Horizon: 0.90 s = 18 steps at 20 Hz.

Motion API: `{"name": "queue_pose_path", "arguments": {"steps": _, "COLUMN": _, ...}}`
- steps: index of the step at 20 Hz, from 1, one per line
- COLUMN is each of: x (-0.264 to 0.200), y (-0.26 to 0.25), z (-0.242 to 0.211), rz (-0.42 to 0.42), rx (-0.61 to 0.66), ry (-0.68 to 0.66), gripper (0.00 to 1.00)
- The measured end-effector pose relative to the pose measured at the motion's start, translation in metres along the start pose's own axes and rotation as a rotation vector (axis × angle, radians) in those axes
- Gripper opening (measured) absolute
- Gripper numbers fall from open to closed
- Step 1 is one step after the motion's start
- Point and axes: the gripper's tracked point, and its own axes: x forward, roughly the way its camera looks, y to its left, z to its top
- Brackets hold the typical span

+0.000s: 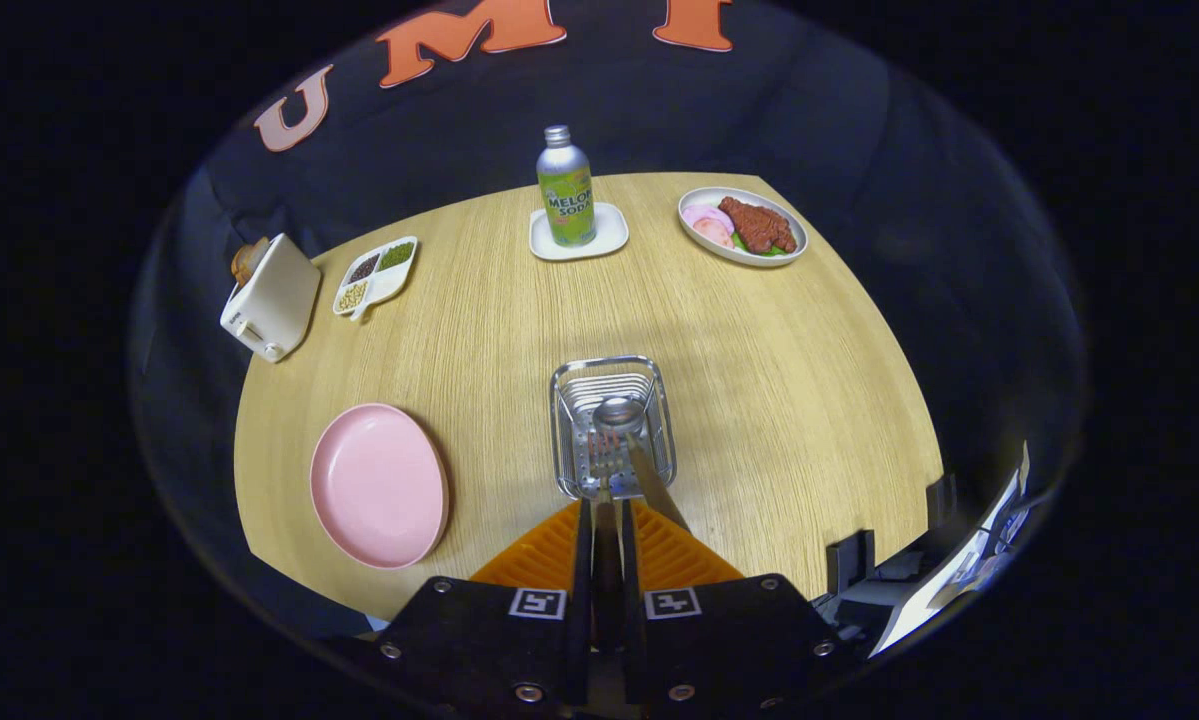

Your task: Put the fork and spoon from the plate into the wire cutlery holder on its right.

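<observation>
The wire cutlery holder (pixel 612 427) stands on the wooden table just ahead of my fingers. My gripper (pixel 607 506) is shut on the handle of the fork (pixel 605 458), whose tines hang over the inside of the holder. The spoon (pixel 621 413) lies in the holder with its bowl toward the far side; its handle leans out over the near right rim, beside my right finger. To the left of the holder sits the pink plate (pixel 379 485), with nothing on it.
At the back stand a soda bottle (pixel 566 187) on a white coaster, a plate of food (pixel 742 226) to its right, and a divided dish (pixel 376 274) and a white toaster (pixel 270 297) at the left. Some equipment (pixel 919 570) sits off the table's near right edge.
</observation>
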Motion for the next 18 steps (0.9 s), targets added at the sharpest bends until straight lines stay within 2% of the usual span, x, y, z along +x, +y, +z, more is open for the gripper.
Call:
{"name": "queue_pose_path", "arguments": {"steps": 3, "x": -0.010, "y": 0.008, "z": 0.024, "rz": 0.025, "rx": -0.004, "ry": -0.096, "gripper": 0.18}}
{"name": "queue_pose_path", "arguments": {"steps": 9, "x": -0.047, "y": 0.015, "z": 0.096, "rz": 0.022, "rx": -0.048, "ry": -0.387, "gripper": 0.40}}
{"name": "queue_pose_path", "arguments": {"steps": 11, "x": -0.066, "y": 0.019, "z": 0.121, "rz": 0.030, "rx": -0.071, "ry": -0.492, "gripper": 0.49}}
{"name": "queue_pose_path", "arguments": {"steps": 14, "x": -0.101, "y": 0.023, "z": 0.160, "rz": 0.009, "rx": -0.109, "ry": -0.668, "gripper": 0.68}}
{"name": "queue_pose_path", "arguments": {"steps": 16, "x": -0.122, "y": 0.025, "z": 0.174, "rz": 0.005, "rx": -0.118, "ry": -0.732, "gripper": 0.80}}
{"name": "queue_pose_path", "arguments": {"steps": 18, "x": -0.140, "y": 0.026, "z": 0.189, "rz": 0.004, "rx": -0.113, "ry": -0.784, "gripper": 0.86}}
